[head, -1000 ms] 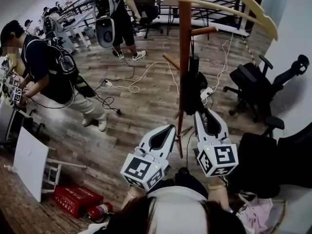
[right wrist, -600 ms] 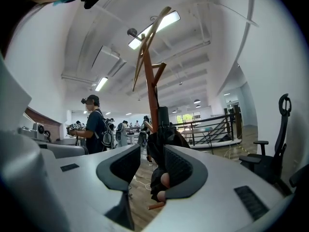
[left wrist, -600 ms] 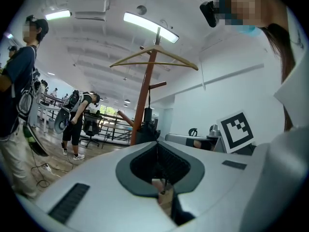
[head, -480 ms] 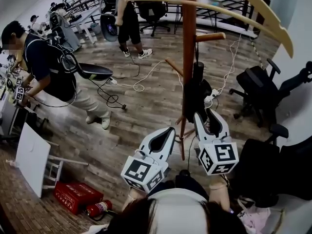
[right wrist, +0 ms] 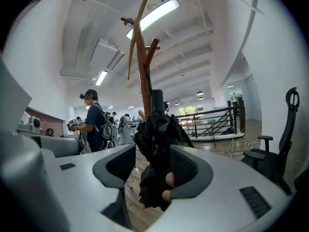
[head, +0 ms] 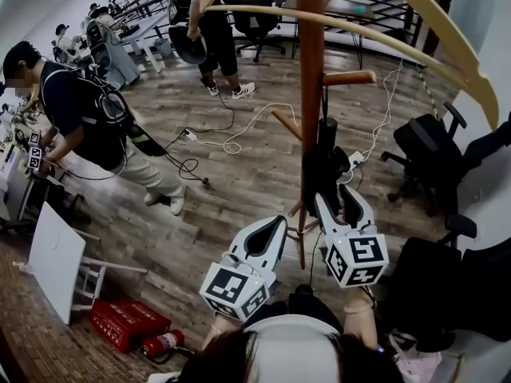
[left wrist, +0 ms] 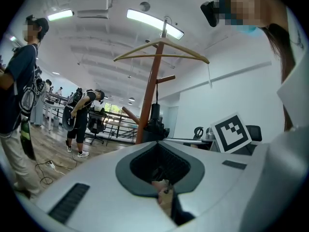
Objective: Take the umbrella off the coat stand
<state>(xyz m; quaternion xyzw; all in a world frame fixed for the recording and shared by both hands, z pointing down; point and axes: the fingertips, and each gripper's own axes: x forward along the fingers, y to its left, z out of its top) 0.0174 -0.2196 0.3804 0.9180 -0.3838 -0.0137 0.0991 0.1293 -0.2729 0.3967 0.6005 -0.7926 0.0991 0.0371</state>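
A brown wooden coat stand (head: 310,70) rises in front of me, with curved arms on top and short pegs lower down. A black folded umbrella (head: 323,159) hangs against its pole from a peg. My right gripper (head: 337,195) reaches around the umbrella's lower part. In the right gripper view the umbrella (right wrist: 157,129) hangs between the jaws of my right gripper (right wrist: 153,148). These jaws have just been opening, and a gap shows at the left pad. My left gripper (head: 279,220) hangs left of the pole, shut and empty. From the left gripper view (left wrist: 157,143), stand (left wrist: 150,95) and umbrella (left wrist: 154,124) lie ahead.
Black office chairs (head: 431,154) stand to the right. White and black cables (head: 231,138) trail over the wooden floor beyond the stand. A person with a backpack (head: 84,118) bends at the left and another (head: 215,30) stands behind. A white board (head: 52,262) and red box (head: 124,321) lie lower left.
Both grippers have moved a little toward the stand and lower. The right jaws stand wider around the umbrella than before. The person at the back has shifted.
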